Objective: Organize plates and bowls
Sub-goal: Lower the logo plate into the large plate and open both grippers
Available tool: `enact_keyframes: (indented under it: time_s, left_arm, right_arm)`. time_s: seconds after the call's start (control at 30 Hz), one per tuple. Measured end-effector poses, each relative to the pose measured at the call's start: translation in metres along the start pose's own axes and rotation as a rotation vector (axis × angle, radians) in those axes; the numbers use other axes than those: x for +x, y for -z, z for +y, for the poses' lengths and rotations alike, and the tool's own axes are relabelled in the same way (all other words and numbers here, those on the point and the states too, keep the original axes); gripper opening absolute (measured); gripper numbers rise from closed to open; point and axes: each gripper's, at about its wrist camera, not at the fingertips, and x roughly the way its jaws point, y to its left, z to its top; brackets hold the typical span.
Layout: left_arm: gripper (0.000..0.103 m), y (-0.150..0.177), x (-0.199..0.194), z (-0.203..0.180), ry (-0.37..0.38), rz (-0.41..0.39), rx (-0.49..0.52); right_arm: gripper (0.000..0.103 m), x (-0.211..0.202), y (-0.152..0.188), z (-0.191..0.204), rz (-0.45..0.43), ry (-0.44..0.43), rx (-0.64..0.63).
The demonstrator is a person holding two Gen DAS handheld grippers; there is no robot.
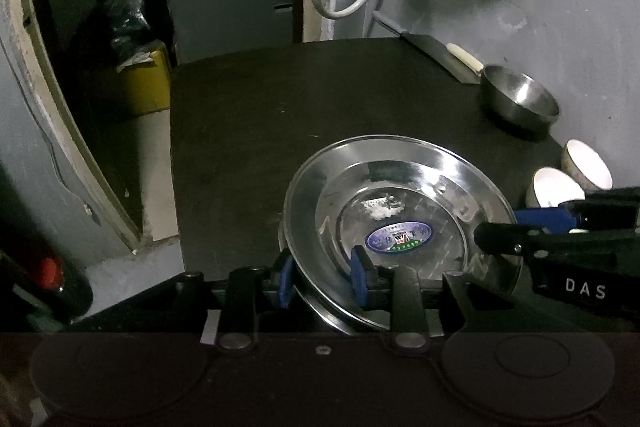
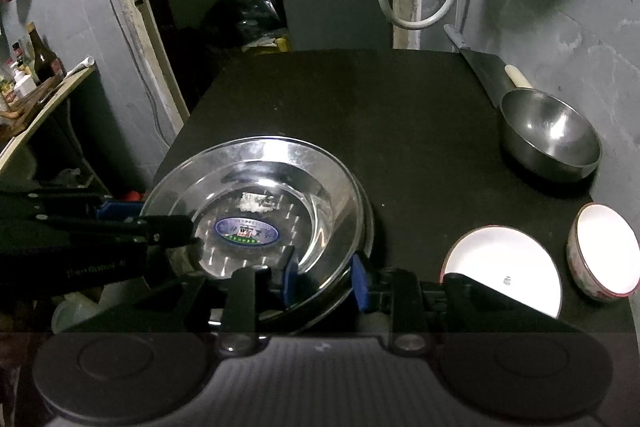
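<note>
On the left half of the dark table (image 2: 328, 99), the left gripper (image 1: 324, 277) straddles the near-left rim of the steel plate (image 1: 400, 195), its blue pads set either side of the rim — whether they press on it I cannot tell. The plate lies flat, seemingly on a second plate of which only an edge shows. At its near-right rim the right gripper (image 2: 326, 277) brackets the metal likewise, grip just as unclear. Farther right sit two white bowls (image 2: 504, 263) close together, and behind them, near the wall, a steel bowl (image 2: 550, 135) beside a cleaver (image 2: 480, 65).
</note>
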Motion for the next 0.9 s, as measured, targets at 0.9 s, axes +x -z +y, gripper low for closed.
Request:
enact_keyframes:
  time_s: [0.9]
  left_arm:
    - [0.05, -0.004, -0.001, -0.006, -0.045, 0.02, 0.024]
  right_arm:
    - [0.043, 0.015, 0.01, 0.012, 0.019, 0.062, -0.08]
